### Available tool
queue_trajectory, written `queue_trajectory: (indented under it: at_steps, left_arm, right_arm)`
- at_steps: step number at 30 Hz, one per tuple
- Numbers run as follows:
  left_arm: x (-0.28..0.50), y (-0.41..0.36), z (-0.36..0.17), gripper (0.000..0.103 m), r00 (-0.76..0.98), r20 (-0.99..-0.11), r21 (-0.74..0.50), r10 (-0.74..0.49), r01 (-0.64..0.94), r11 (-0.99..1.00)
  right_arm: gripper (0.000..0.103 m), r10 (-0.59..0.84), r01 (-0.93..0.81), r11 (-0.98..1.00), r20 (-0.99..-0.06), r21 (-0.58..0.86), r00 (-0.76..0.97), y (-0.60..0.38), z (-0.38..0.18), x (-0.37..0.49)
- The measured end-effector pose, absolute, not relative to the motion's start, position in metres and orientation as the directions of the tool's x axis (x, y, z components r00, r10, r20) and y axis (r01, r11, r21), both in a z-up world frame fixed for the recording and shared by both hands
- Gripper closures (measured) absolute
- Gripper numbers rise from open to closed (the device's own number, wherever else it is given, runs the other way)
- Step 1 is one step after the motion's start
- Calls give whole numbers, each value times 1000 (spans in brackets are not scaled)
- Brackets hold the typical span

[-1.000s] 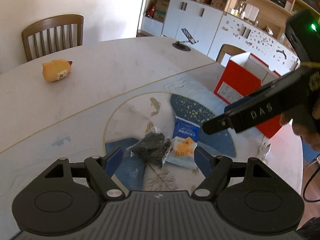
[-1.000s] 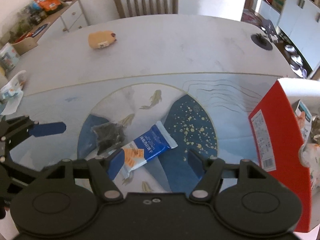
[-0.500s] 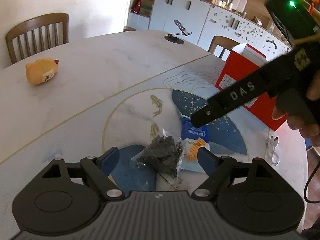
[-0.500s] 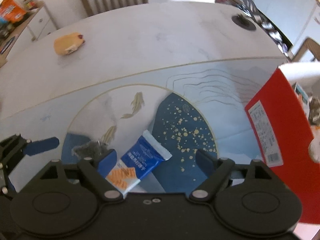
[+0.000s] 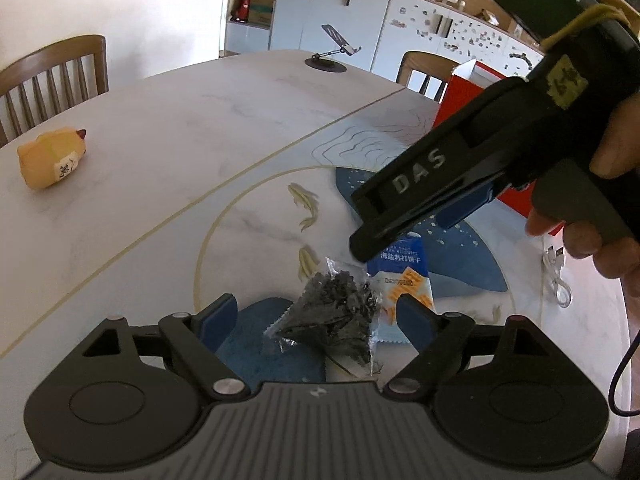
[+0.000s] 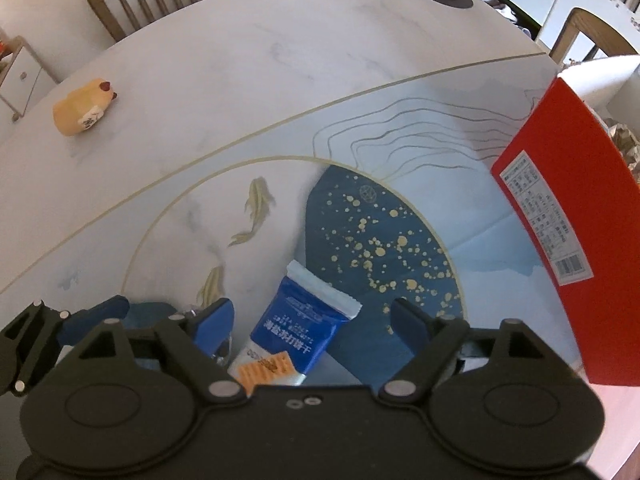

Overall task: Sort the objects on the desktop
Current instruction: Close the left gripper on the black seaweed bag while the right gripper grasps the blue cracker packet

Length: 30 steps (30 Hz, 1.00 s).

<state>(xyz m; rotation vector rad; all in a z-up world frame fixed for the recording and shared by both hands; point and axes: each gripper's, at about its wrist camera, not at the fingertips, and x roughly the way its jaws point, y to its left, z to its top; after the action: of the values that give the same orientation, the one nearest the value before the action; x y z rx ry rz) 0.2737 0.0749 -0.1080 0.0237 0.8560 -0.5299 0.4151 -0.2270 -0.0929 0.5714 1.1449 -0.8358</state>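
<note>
Cracker packet between closing right gripper pads, untouched; dark bag inside spread left gripper.

The table has a smooth, polished stone-like top, pale and faintly veined, with a printed blue-and-gold pattern that takes a soft sheen. Toward its near edge lies a clear, crinkly plastic sachet full of dark, rough dried bits, its film catching glints. Touching it, the blue cracker packet is glossy foil-like wrap with crimped ends. By the right edge, the red box looks like smooth coated cardboard with a paper label. Near the far left edge, the yellow toy seems matt and soft. Both grippers are matt black plastic with metal pins; the chair is varnished wood.
</note>
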Motion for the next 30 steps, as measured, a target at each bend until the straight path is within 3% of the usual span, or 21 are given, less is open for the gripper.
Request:
queue_trajectory:
  at_steps: [12,25,30]
  left_arm:
    - [271,73,-108,16,546,-716,-152,-435,486,861]
    - [273,58,-115,17,535,-732,-105,-422,523,846]
    - [271,53,-115,34,535,-733,-90,-420,535,840]
  right_arm:
    - [44,-260,746,660,-958,-85,121,-218,-106,423]
    - [47,-243,740,666,-965,-94,96,-235,-101,396]
    - [46,-243,732,674,-965,-98,94,-230,-101,394]
